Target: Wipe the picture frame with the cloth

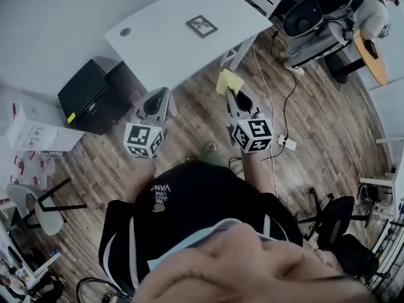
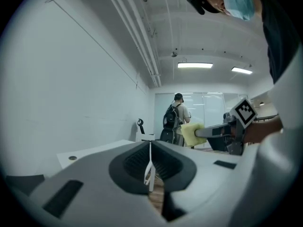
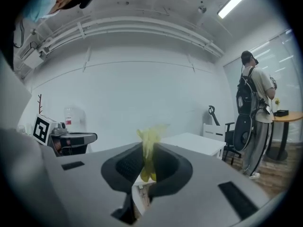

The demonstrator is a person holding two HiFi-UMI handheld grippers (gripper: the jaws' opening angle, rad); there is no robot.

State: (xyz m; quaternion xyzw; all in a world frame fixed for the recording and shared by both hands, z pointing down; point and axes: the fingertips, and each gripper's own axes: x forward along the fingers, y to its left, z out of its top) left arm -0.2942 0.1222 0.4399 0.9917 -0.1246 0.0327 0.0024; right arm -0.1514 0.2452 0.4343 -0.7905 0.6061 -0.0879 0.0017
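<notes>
Right hand-held gripper (image 1: 232, 93), head view: clamped on the yellow cloth (image 1: 228, 81), held over the wooden floor (image 1: 189, 128), short of the desk (image 1: 158, 40).
Left hand-held gripper (image 1: 159, 96), head view: just beside the right one, also short of the desk.
Picture frame (image 1: 201, 26): lies flat on the far part of the white desk, well apart from both grippers, untouched.
Left gripper view: jaws together, nothing between them. The cloth shows at right.
Right gripper view: jaws shut on the cloth, and a crumpled tuft sticks up past the tips. The desk corner is ahead.
Step, my read: approach, wiping not started.
How to do it: step in, lay the cloth's free part flat on the frame and use light strokes. You'll likely want the left one pinning the frame's edge, since it may slide on that smooth top.
Room: black cabinet (image 1: 95, 96) left of the desk. A cable (image 1: 271, 106) runs on the floor near your feet, so mind it. A person with a backpack (image 3: 253, 122) stands across the room.
</notes>
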